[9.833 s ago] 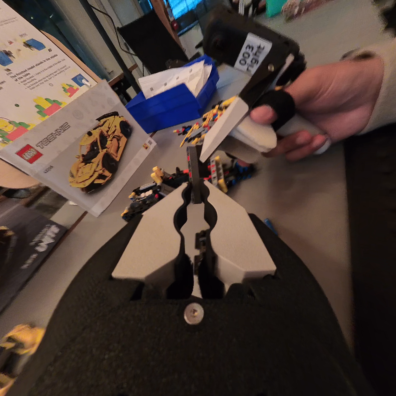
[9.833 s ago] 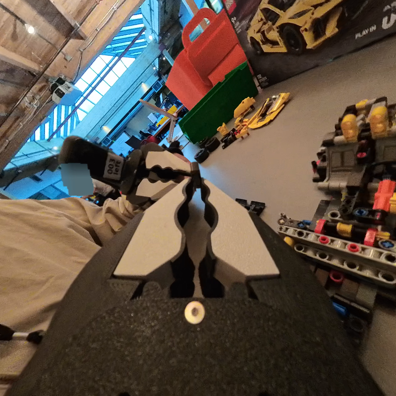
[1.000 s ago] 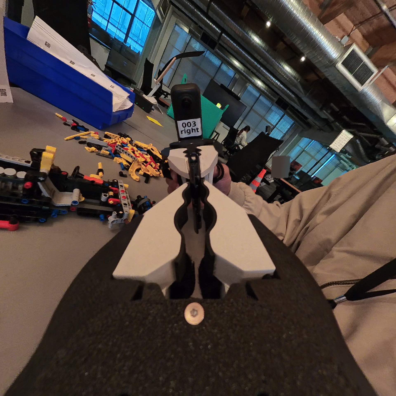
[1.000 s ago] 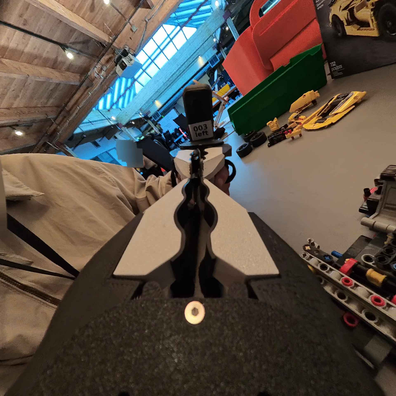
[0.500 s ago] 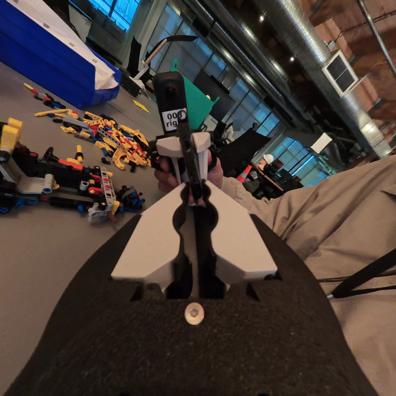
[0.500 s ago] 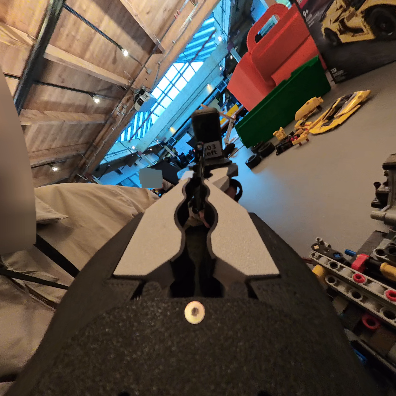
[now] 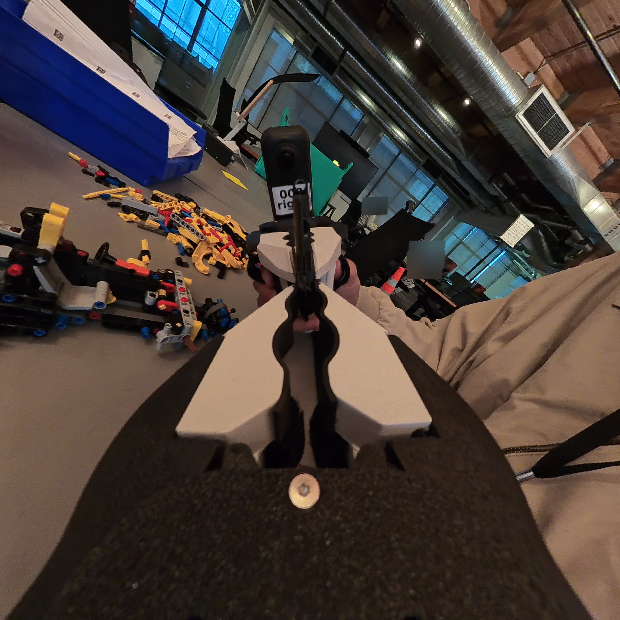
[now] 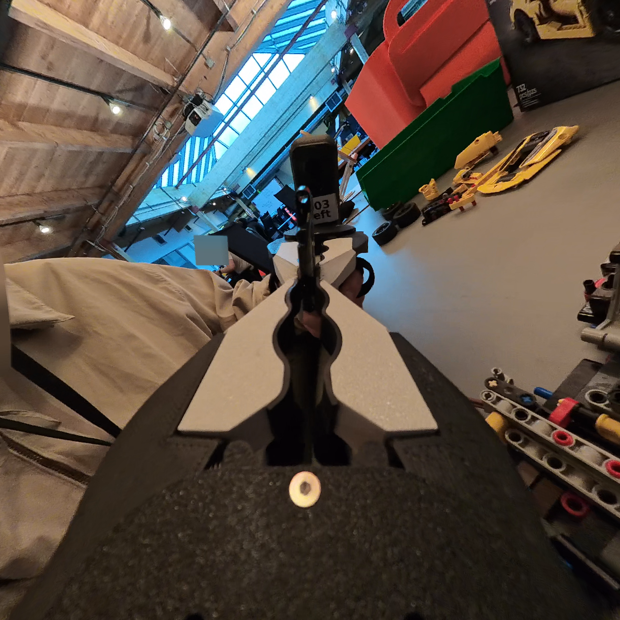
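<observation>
Both grippers apparently on black beam (image 7: 303, 255)

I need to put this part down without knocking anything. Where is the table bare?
Bare grey table lies between the half-built model and the loose wheels, and in front of the model. The loose-parts pile is crowded.

Dim indoor light, blue daylight thru windows (image 7: 188, 30), small ceiling spots, heavy fisheye warp at edges, bg soft.
</observation>
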